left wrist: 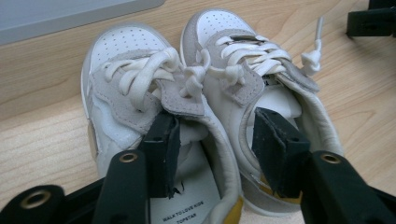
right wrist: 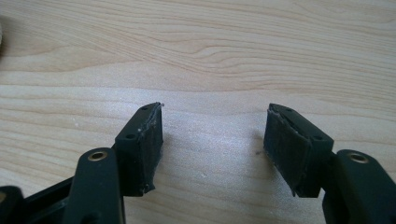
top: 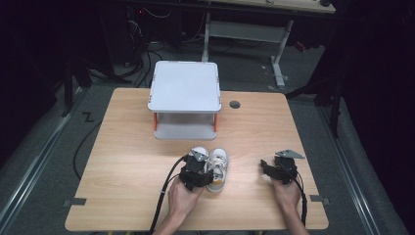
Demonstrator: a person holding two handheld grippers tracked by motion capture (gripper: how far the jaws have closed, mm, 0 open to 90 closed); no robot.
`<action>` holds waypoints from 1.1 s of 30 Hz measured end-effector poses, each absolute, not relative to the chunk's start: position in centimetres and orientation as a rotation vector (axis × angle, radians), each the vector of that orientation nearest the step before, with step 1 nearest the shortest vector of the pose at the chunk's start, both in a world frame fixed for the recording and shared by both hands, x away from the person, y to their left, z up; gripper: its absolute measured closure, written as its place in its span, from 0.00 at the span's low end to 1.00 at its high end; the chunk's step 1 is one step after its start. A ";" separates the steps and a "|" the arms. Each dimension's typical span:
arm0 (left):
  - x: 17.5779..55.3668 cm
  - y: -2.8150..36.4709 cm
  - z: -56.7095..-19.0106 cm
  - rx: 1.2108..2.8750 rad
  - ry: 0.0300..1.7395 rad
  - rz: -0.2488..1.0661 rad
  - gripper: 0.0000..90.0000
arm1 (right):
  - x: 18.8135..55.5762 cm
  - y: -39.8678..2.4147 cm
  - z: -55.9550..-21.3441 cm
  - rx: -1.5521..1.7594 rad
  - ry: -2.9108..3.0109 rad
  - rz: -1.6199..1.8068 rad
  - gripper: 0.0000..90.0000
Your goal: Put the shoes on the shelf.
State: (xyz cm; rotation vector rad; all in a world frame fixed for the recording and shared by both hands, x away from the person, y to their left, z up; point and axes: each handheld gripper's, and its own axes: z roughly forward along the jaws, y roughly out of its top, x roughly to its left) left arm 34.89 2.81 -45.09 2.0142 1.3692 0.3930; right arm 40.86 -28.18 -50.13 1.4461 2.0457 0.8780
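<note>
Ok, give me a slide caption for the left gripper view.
Left tongs open over a pair of white shoes, one jaw inside each shoe, straddling their adjoining collars on the wooden table.

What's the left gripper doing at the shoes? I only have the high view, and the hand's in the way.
Observer: The left gripper straddles the pair of shoes: one jaw inside each shoe, both inner collars between them, not visibly squeezed.
Operator: Laces tied?
Observer: Yes, the white laces are knotted on both shoes.
Operator: Right gripper?
Observer: The right gripper is open, with bare table between its jaws.
</note>
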 end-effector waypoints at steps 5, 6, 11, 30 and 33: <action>35.3 2.4 -45.4 2.043 1.350 0.405 0.64 | 40.9 -28.2 -50.1 1.449 2.045 0.879 0.41; 35.2 2.3 -45.4 2.051 1.345 0.418 0.65 | 40.9 -28.2 -50.1 1.445 2.045 0.877 0.41; 35.2 2.3 -45.4 2.059 1.316 0.387 0.78 | 40.9 -28.2 -50.1 1.446 2.045 0.877 0.41; 34.7 3.0 -45.3 2.049 1.269 0.428 0.90 | 40.9 -28.2 -50.1 1.446 2.045 0.878 0.41; 34.5 3.4 -45.1 2.042 1.251 0.410 0.90 | 40.9 -28.2 -50.1 1.445 2.045 0.878 0.41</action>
